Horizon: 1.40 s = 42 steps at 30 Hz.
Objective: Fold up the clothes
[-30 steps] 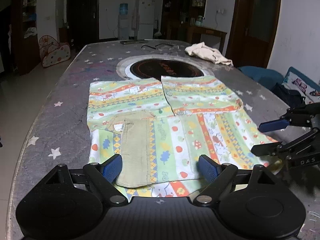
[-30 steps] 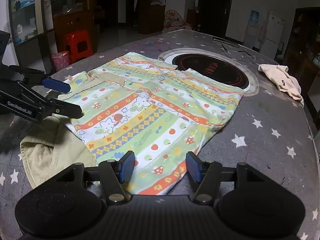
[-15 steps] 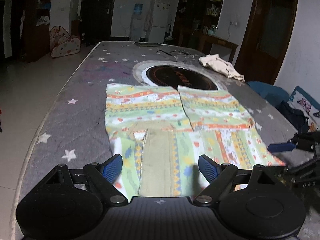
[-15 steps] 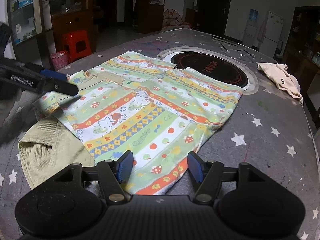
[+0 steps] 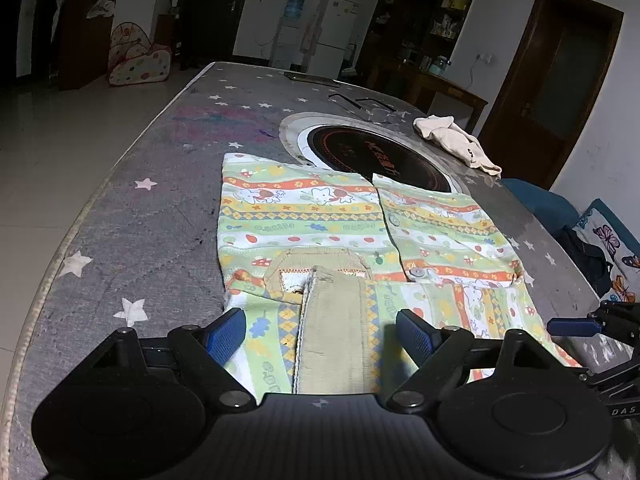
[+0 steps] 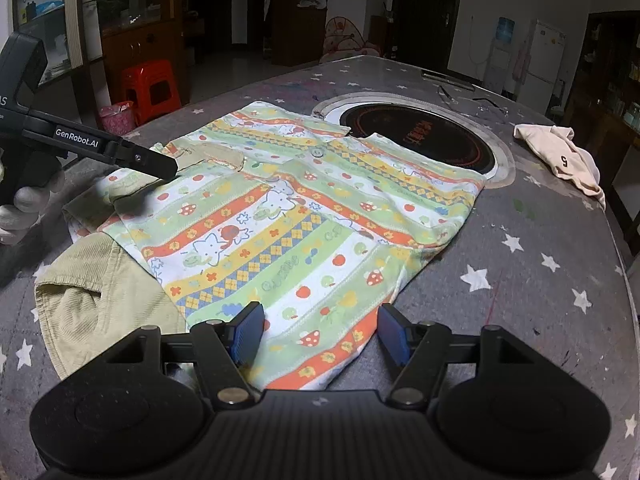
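Observation:
A child's striped, cartoon-print shirt point(image 5: 320, 216) point(image 6: 312, 216) lies spread on the grey star-print table, one sleeve with an olive-beige cuff point(image 5: 332, 332) point(image 6: 92, 292) folded across it. My left gripper point(image 5: 320, 336) is open and empty, hovering just above the beige sleeve at the shirt's near edge; it also shows at the left of the right wrist view point(image 6: 156, 164). My right gripper point(image 6: 320, 334) is open and empty over the shirt's hem; it also shows at the right of the left wrist view point(image 5: 576, 326).
A cream garment point(image 5: 456, 144) point(image 6: 560, 156) lies crumpled at the table's far side. A round black hotplate point(image 5: 376, 156) point(image 6: 416, 136) is set in the table point(image 5: 120, 216) beyond the shirt. A red stool point(image 6: 150, 88) stands on the floor to the left.
My left gripper has risen and drawn back toward the near edge, so the shirt looks farther away. My right gripper has barely moved.

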Motion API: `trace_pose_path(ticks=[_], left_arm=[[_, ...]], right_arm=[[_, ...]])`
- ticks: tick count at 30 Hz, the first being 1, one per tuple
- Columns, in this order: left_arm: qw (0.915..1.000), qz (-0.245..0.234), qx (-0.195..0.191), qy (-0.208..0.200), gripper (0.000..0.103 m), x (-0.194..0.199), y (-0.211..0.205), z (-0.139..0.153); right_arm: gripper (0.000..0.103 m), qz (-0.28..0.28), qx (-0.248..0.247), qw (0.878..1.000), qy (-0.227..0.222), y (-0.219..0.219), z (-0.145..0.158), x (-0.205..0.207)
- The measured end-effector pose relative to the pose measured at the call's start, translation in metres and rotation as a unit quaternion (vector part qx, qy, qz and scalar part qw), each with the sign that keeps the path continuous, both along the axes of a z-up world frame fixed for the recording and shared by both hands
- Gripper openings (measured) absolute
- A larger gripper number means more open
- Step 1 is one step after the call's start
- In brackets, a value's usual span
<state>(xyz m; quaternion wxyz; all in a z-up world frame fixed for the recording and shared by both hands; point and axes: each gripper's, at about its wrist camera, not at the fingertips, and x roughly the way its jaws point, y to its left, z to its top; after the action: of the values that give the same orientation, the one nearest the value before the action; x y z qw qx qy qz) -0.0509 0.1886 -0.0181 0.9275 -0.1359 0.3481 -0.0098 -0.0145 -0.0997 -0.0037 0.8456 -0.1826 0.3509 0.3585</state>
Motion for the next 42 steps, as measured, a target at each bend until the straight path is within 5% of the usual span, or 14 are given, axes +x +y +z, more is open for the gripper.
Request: trace_pose_path(ticks=[13, 26, 34, 39, 42], left_arm=[[0.9977, -0.053, 0.040, -0.011, 0.084, -0.039, -0.033, 0.019], [0.9927, -0.096, 0.046, 0.057, 0.083, -0.082, -0.070, 0.029], [0.9896, -0.111, 0.017, 0.090, 0.061, -0.085, -0.077, 0.024], [0.9869, -0.120, -0.004, 0.108, 0.025, -0.082, -0.079, 0.015], [0.9879, -0.123, -0.011, 0.094, 0.014, -0.081, -0.075, 0.023]], right_arm=[[0.066, 0.024, -0.004, 1.000, -0.012, 0.014, 0.001, -0.007], [0.070, 0.056, -0.029, 0.997, -0.052, 0.008, 0.019, -0.025], [0.071, 0.089, -0.059, 0.992, -0.071, 0.002, 0.021, -0.042], [0.071, 0.112, -0.071, 0.988, -0.075, 0.001, 0.016, -0.050], [0.072, 0.130, -0.076, 0.986, -0.077, 0.002, 0.013, -0.056]])
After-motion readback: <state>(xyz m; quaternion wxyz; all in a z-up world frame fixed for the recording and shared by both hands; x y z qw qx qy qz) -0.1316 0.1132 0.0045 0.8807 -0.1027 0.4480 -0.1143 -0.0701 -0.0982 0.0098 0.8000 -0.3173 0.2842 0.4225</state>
